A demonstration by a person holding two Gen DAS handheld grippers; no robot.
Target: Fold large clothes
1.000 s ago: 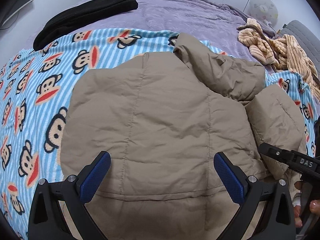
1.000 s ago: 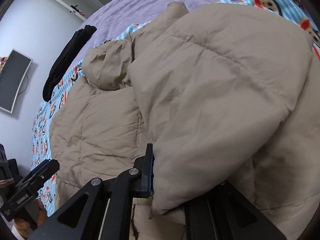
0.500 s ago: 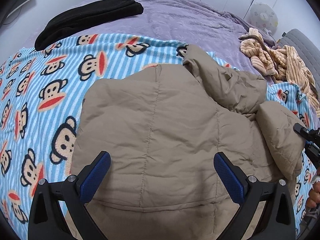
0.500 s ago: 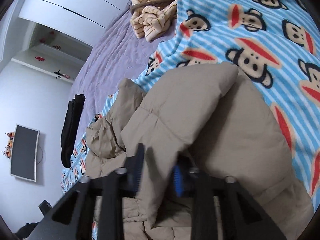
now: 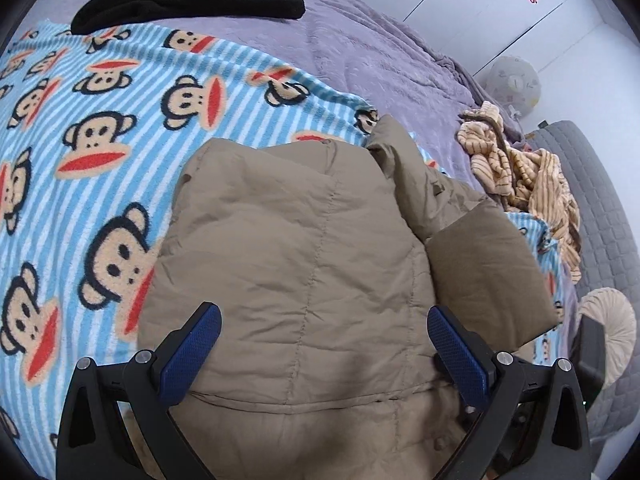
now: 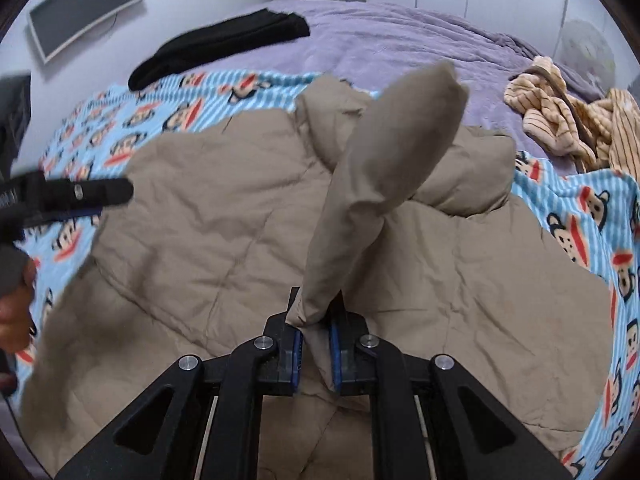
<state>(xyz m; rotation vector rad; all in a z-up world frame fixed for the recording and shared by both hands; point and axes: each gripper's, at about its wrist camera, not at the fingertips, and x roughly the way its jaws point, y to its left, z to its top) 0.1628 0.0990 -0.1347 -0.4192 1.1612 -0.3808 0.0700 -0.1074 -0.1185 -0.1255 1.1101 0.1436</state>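
A tan quilted jacket (image 5: pixel 304 264) lies spread on a blue striped monkey blanket (image 5: pixel 100 128); it also shows in the right wrist view (image 6: pixel 200 232). My right gripper (image 6: pixel 316 332) is shut on the jacket's sleeve (image 6: pixel 392 168) and holds it up above the jacket body. My left gripper (image 5: pixel 320 344) is open and empty, its blue pads (image 5: pixel 188 352) spread just above the jacket's lower part. In the right wrist view the left gripper (image 6: pixel 92 194) shows blurred at the left edge.
A black garment (image 5: pixel 188 0) lies at the far side on the purple bedspread (image 5: pixel 360 52). A striped tan garment (image 5: pixel 520 172) is bunched at the right. A grey padded edge (image 5: pixel 600 208) and a round cushion (image 5: pixel 612 328) lie right of the bed.
My right gripper has lifted the sleeve and swung it up over the jacket body. My left gripper has shifted left, staying open over the jacket.
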